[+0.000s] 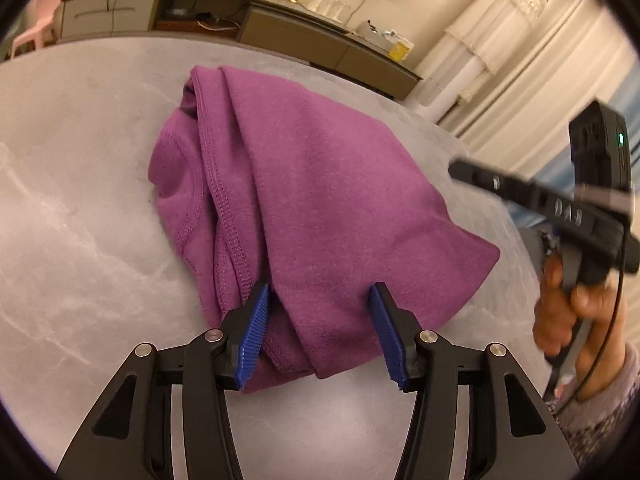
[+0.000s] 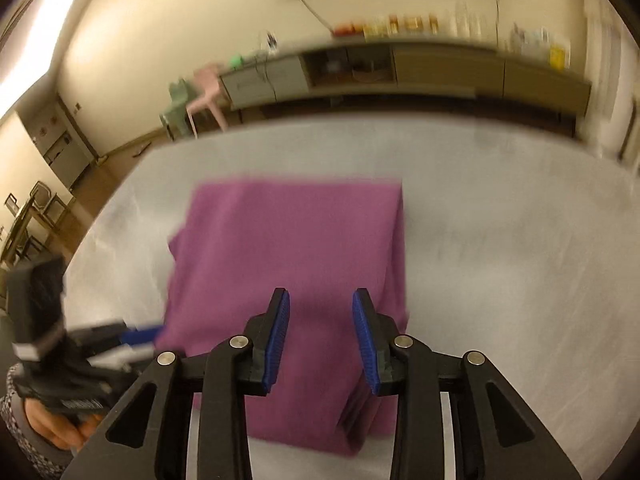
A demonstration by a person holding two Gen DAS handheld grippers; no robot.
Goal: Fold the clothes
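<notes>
Purple shirt (image 1: 304, 200): folded bundle lying on the grey table (image 1: 72, 208), seams stacked at one side. Left gripper (image 1: 320, 320): jaws spread wide astride the near fold, pads clear of the cloth, likely letting go. Right gripper (image 2: 320, 336): half open above the bundle, holding nothing.

**Two wrist cameras, one table**

My left wrist camera looks forward and down, close over the purple garment (image 1: 304, 200) on the grey table (image 1: 80, 208), toward the sideboard (image 1: 280, 28). My right wrist camera faces the same way, equally near. Both views share garment, table and sideboard.
</notes>
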